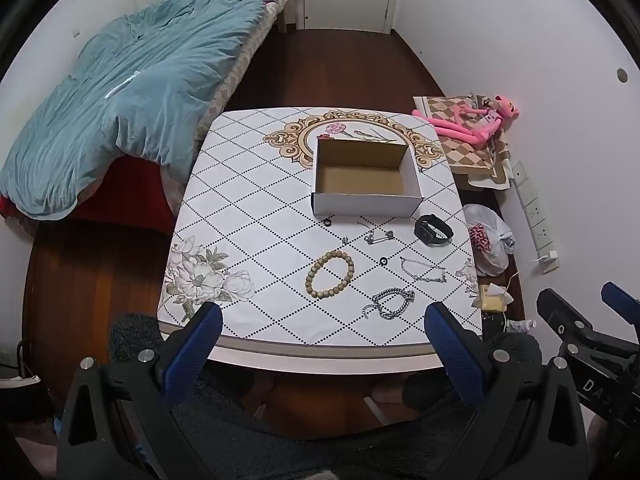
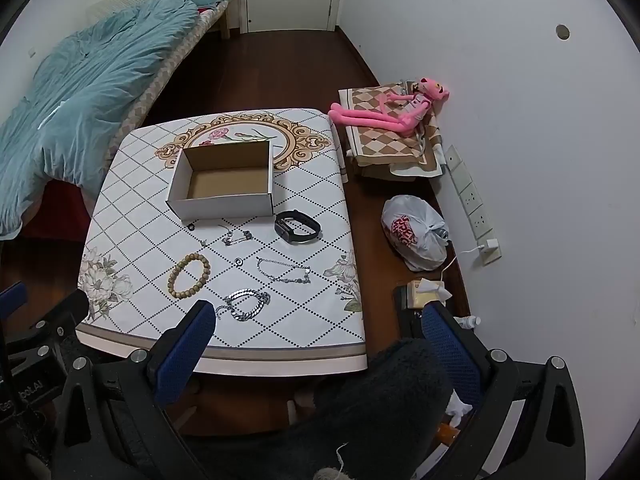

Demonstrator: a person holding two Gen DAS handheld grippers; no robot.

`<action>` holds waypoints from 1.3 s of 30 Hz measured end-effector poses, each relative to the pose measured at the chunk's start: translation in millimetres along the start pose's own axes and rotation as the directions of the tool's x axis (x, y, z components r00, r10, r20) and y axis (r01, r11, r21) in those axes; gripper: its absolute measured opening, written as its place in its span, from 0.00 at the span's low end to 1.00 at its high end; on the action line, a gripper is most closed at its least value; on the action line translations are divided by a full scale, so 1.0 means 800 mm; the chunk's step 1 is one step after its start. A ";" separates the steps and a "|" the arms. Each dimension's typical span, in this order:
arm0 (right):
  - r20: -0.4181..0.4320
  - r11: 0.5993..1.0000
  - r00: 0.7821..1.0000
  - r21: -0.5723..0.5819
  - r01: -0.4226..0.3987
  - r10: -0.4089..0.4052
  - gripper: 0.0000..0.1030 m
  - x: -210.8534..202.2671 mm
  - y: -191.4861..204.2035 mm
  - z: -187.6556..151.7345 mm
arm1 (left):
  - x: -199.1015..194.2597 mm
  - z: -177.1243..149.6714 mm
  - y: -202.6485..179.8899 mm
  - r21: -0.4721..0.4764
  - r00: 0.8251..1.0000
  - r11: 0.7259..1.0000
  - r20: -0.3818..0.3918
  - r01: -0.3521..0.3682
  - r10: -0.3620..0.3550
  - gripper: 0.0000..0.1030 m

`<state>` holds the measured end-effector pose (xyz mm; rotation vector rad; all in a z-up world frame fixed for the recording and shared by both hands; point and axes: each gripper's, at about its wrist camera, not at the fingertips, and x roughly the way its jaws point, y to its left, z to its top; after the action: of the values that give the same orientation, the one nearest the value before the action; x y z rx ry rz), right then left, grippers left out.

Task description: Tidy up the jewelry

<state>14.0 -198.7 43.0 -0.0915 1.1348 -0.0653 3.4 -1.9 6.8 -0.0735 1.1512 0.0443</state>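
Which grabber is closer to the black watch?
Right. The right gripper hangs at the table's near edge on the black watch side; the left gripper sits farther over, nearer the bead bracelet.

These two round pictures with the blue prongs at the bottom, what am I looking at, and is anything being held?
A person holds a two-finger grasping tool in each hand, each with its own wide-angle camera. One picture looks past the left tool, the other past the right tool. Both are open and hold nothing. On the table stand an empty cardboard box, a bead bracelet, a black watch, a chunky silver chain, a thin chain and smaller pieces.
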 end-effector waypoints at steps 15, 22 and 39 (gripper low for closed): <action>-0.001 1.000 1.000 0.004 -0.003 0.003 1.00 -0.003 0.000 0.001 | -0.006 0.000 -0.001 -0.004 1.000 1.000 0.007 0.000 0.000 1.00; 0.003 1.000 1.000 0.005 -0.002 0.002 1.00 -0.005 -0.001 0.002 | -0.007 0.002 0.000 -0.004 1.000 1.000 0.009 0.002 -0.002 1.00; -0.004 1.000 1.000 0.008 -0.014 0.014 1.00 -0.005 -0.001 0.006 | -0.008 0.000 0.000 -0.005 1.000 1.000 0.018 0.000 0.000 1.00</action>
<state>16.9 -198.8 48.5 -0.0765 1.1393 -0.0575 0.8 -1.6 12.6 -0.0780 1.1335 0.0477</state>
